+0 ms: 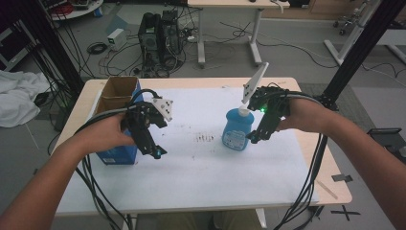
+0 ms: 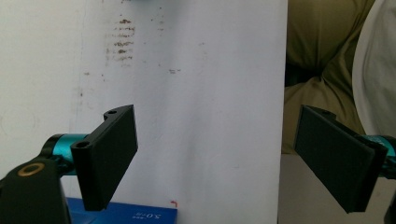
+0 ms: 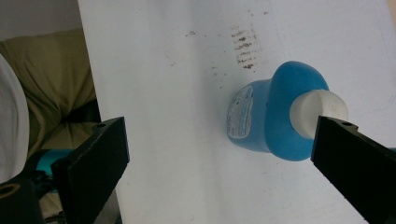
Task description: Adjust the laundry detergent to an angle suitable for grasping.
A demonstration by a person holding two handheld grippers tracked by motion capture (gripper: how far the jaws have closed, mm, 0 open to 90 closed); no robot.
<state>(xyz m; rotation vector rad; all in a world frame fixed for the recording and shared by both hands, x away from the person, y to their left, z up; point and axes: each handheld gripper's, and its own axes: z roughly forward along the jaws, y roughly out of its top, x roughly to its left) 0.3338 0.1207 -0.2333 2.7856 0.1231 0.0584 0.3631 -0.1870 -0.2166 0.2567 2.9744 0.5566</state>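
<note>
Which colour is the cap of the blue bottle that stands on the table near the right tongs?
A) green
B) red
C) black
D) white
D: the blue bottle carries a white cap, seen in the right gripper view just above one jaw of the open right tongs, and the high view shows the same pale cap on top of the bottle.

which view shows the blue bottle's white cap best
The right gripper view: the blue bottle is seen from above and its white cap is large and sharp. The high view shows the cap small, close beside the right hand-held gripper.
</note>
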